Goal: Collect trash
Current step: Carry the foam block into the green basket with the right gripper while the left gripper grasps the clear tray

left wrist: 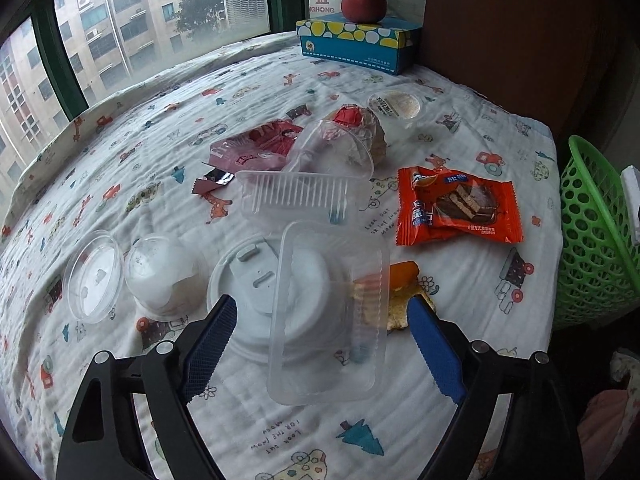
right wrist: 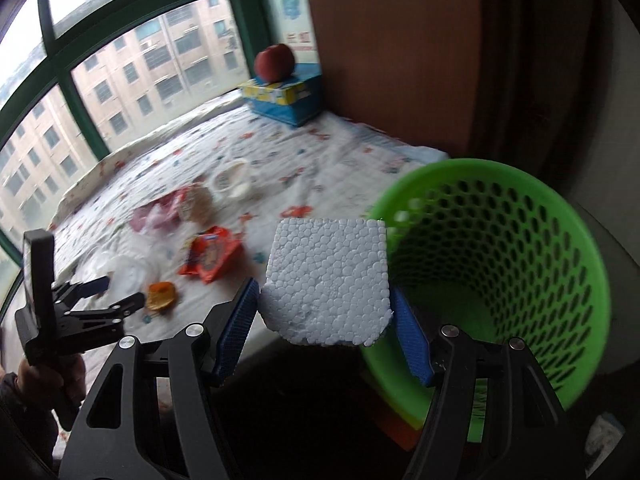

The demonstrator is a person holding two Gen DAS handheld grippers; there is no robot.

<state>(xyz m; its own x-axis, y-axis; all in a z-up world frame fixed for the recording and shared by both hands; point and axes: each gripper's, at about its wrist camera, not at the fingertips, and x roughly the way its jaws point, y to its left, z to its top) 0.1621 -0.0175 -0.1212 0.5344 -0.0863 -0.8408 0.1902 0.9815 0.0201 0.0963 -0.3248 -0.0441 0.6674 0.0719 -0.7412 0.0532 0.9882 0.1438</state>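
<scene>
1. Right wrist view: right gripper [right wrist: 324, 312] clamps one white foam block [right wrist: 328, 280] between its blue pads, at the near rim of the green basket [right wrist: 500, 248]. Block is not inside yet. The basket's interior shows only in this view.
2. Same view, lower left: left gripper [right wrist: 120, 294] held by a hand [right wrist: 44, 376], hovering over the table edge, fingers parted, nothing between them.
3. Left wrist view: left gripper [left wrist: 322, 316] wide, pads either side of a clear rectangular tray [left wrist: 328, 312] but not touching it. The tray lies partly over a white round lid [left wrist: 256, 280].
4. Only the left view resolves the litter on the printed cloth [left wrist: 120, 160]. Count:
   - clear trays: 2, the second, ribbed tray [left wrist: 300, 196] farther off
   - orange snack packet [left wrist: 456, 208]: 1
   - pink wrapper [left wrist: 256, 148]: 1
   - clear cup on its side [left wrist: 332, 152]: 1
   - clear flat lid [left wrist: 94, 276]: 1, with a dome lid [left wrist: 160, 276] just beside it
   - sealed pudding cup [left wrist: 396, 106]: 1
   - orange-yellow scrap [left wrist: 404, 292]: 1, beside the near tray
5. Both views: one apple [left wrist: 364, 4] sits on one blue tissue box [left wrist: 360, 46] at the far edge.
6. In the left view the basket shows only as a sliver at the right edge; the right view blurs the litter.
</scene>
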